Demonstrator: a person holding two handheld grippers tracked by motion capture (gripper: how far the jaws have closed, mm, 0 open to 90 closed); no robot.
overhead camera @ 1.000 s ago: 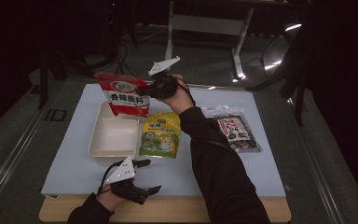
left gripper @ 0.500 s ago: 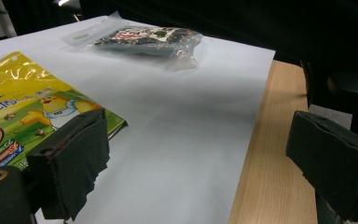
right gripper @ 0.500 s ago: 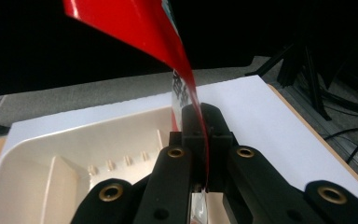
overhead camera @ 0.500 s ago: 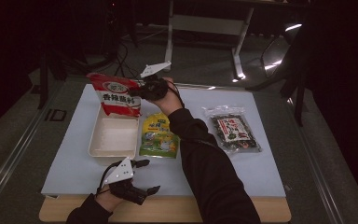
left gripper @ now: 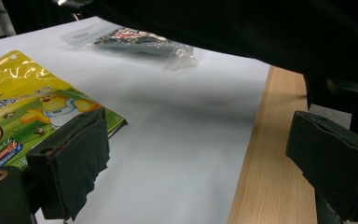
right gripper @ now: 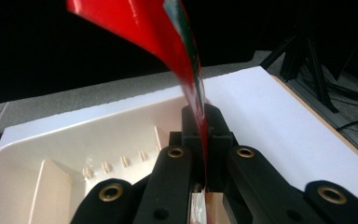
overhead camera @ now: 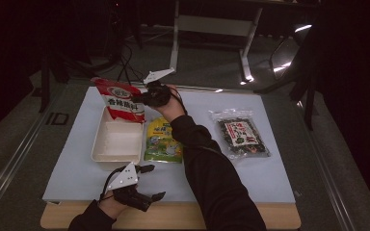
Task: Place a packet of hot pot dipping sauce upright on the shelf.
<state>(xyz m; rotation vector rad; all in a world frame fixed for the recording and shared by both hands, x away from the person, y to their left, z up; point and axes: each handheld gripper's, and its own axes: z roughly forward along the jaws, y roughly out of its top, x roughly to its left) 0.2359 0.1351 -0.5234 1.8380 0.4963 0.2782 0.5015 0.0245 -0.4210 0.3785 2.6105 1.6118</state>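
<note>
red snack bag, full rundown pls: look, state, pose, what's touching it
The red snack bag is a glossy, flexible packet, red at top and edges, with a white panel bearing dark characters and a small round logo above. It hangs roughly upright, slightly tilted, over the far end of the cream tray. The right gripper is shut on its right edge; in the right gripper view the thin film runs edge-on between the closed jaws. Whether its bottom touches the tray cannot be told. It looks sealed.

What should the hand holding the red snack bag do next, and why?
Probably lower it a little more into the white tray. The right hand-held gripper is clamped on the red bag, which hangs over the tray's far end, seemingly not yet lying inside. Then it could let go.
</note>
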